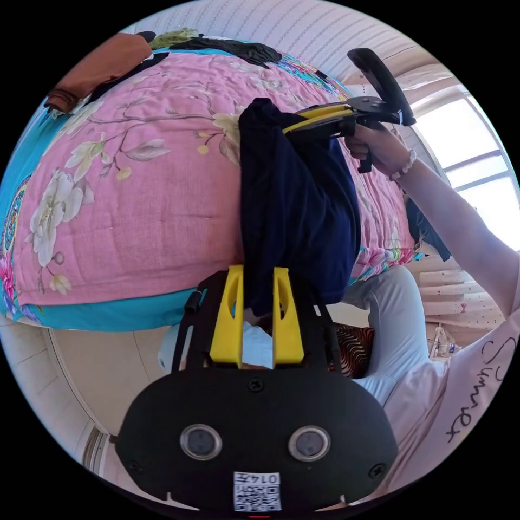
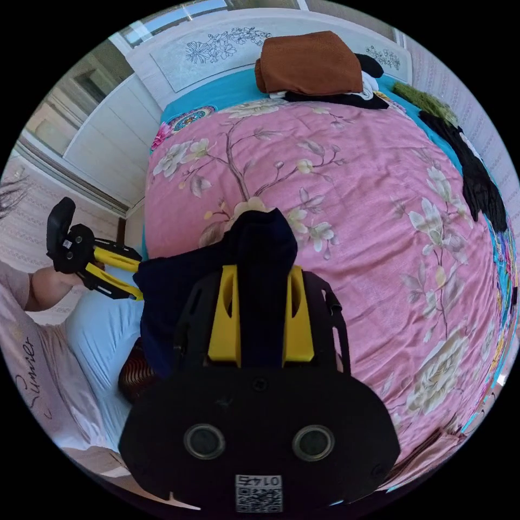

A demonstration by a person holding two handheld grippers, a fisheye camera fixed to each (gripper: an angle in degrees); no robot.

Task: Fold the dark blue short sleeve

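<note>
The left tongs clamp one bunched end of the dark blue short sleeve; the right tongs clamp the other end. The garment hangs slack between them, its long axis running from tongs to tongs, above the near edge of the bed. The bed carries a pink floral quilt. A folded brown garment and black clothing lie at its far edge. Pale panelled walls and a bright window surround it.

Bed with pink floral quilt, folded brown cloth at its head, black garment along one edge
</note>
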